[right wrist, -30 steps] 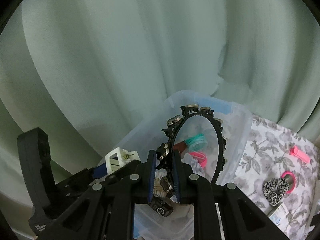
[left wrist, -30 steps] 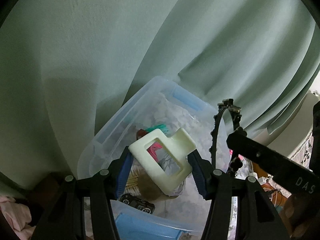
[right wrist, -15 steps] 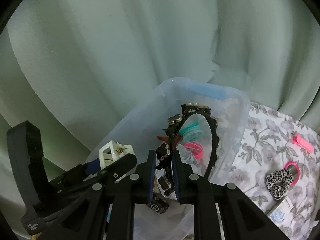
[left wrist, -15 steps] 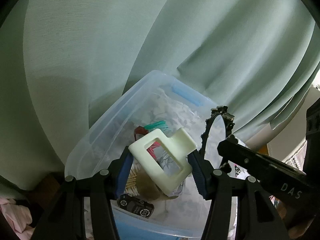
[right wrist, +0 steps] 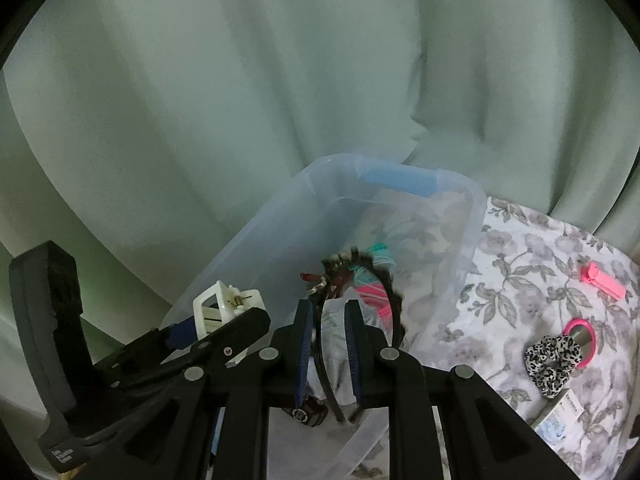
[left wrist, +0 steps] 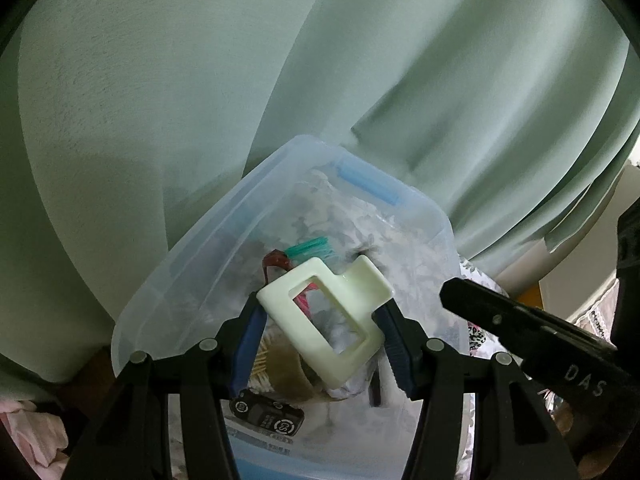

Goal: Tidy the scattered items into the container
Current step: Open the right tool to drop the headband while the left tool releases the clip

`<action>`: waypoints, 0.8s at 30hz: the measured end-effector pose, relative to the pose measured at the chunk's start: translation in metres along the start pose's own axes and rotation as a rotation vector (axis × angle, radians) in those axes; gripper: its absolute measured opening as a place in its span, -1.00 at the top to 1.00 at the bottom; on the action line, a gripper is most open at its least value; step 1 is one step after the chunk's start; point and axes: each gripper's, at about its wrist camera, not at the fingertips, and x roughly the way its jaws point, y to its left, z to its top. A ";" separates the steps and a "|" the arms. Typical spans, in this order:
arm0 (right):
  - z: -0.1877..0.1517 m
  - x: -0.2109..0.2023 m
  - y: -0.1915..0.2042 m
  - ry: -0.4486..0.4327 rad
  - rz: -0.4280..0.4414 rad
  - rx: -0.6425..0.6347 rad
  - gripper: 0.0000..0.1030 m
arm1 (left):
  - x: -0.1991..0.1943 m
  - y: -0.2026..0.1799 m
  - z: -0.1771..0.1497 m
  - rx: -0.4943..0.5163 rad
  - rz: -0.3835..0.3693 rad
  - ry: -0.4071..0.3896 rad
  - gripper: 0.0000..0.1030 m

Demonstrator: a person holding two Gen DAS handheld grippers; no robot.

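Gripping a cream-white rectangular hair claw clip (left wrist: 332, 320), the left gripper (left wrist: 320, 340) is clenched on it from both sides, its blue-padded fingers (left wrist: 248, 340) pressing the clip's opposite edges directly above the open container (left wrist: 176, 276). The clip sits tilted, its rectangular opening facing the left wrist camera. The container is a translucent plastic tub with a blue handle strip (right wrist: 400, 180) on its far rim, standing against a pale green curtain (left wrist: 160, 80) at the edge of a floral cloth (right wrist: 532, 264). The right gripper (right wrist: 328, 344) is positioned over the same tub with its fingers parted; a black toothed headband (right wrist: 384, 280) passes through the gap between them, blurred, and the views do not show whether either pad touches it. Inside the tub lie a teal comb-like item (left wrist: 308, 248), a dark red clip (left wrist: 276, 260), a pink item (right wrist: 372, 292), a bundle of wooden sticks (left wrist: 262, 364) and a small black device with buttons (left wrist: 266, 414). Outside the container, on the floral cloth, rest a pink clip (right wrist: 602, 280), a leopard-print scrunchie (right wrist: 550, 360) touching a pink-rimmed round object (right wrist: 582, 338), and a small printed packet (right wrist: 560, 416) near the lower right edge of the right wrist view.
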 end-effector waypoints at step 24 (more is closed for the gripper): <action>-0.009 -0.038 -0.011 -0.052 0.008 0.025 0.63 | -0.027 -0.033 0.001 0.064 0.036 -0.026 -0.41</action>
